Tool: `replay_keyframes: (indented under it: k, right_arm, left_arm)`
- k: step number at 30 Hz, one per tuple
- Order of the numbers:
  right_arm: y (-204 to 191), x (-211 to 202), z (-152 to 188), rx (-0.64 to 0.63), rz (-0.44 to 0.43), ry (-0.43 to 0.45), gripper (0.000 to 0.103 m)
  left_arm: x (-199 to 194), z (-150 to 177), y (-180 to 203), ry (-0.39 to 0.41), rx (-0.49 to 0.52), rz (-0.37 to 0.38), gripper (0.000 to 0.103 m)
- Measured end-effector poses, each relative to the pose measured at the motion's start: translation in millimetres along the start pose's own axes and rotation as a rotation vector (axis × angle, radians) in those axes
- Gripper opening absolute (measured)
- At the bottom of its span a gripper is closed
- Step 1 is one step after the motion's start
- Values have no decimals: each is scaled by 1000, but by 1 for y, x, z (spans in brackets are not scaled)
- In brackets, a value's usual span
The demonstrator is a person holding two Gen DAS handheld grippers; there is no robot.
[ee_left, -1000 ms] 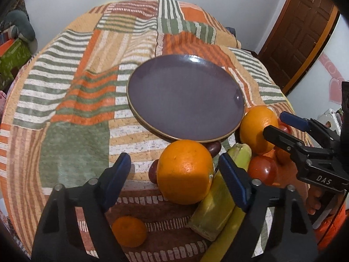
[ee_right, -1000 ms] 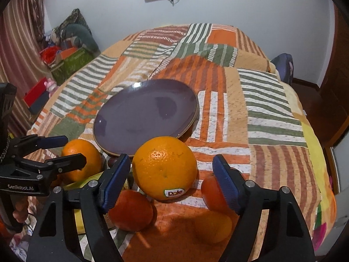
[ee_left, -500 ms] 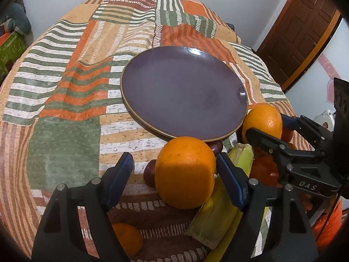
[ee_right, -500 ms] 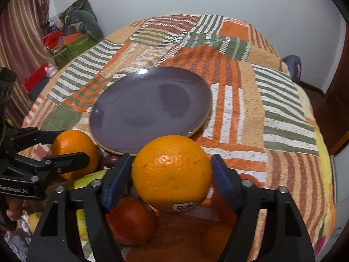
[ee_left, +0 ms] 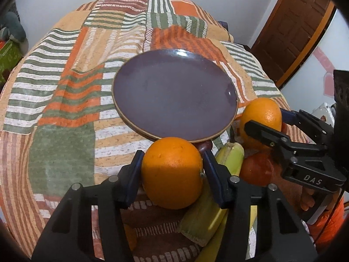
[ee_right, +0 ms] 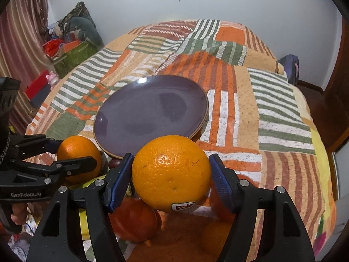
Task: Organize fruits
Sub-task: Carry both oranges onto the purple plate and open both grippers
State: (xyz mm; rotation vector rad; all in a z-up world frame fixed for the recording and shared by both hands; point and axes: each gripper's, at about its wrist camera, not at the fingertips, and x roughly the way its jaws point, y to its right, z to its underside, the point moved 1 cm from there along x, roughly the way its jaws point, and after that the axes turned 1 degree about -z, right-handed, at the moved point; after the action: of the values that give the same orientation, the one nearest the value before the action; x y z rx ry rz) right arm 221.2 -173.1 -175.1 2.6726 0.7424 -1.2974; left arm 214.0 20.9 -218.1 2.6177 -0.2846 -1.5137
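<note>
Beside plate (ee_left: 174,96), left gripper (ee_left: 172,170) clamping orange (ee_left: 172,172)

My left gripper (ee_left: 172,170) has just been closing; its blue pads now press an orange (ee_left: 172,172) from both sides. My right gripper (ee_right: 171,174) clamps another orange (ee_right: 171,172). Both point steeply downward, side by side.

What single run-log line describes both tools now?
left tool: jaws just closed onto plain orange | right tool: jaws just closed onto Dole orange | purple plate: empty
</note>
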Motion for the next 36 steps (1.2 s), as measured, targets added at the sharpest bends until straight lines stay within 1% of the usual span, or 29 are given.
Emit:
replay_keyframes:
  k: [8, 15, 22, 26, 30, 32, 36]
  right_arm:
    - [-6, -17, -17, -9, 3, 73, 67]
    - [-13, -32, -44, -41, 19, 163, 67]
    - [-19, -37, -70, -63, 32, 239, 67]
    - [-21, -37, -82, -78, 42, 269, 67]
    - [-20, -30, -96, -87, 51, 291, 67]
    - [-20, -27, -100, -91, 54, 292, 67]
    - [-18, -15, -109, -110, 89, 285, 67]
  left_arm:
    - [-33, -22, -14, 103, -32, -30, 54]
    - [-58, -43, -21, 192, -41, -54, 54]
    - [-72, -65, -25, 271, -41, -87, 54]
    - [-72, -78, -27, 285, -39, -82, 54]
    - [-64, -90, -27, 282, -15, -104, 54]
    - [-58, -94, -27, 274, -9, -111, 54]
    - [-45, -106, -30, 261, 7, -120, 54]
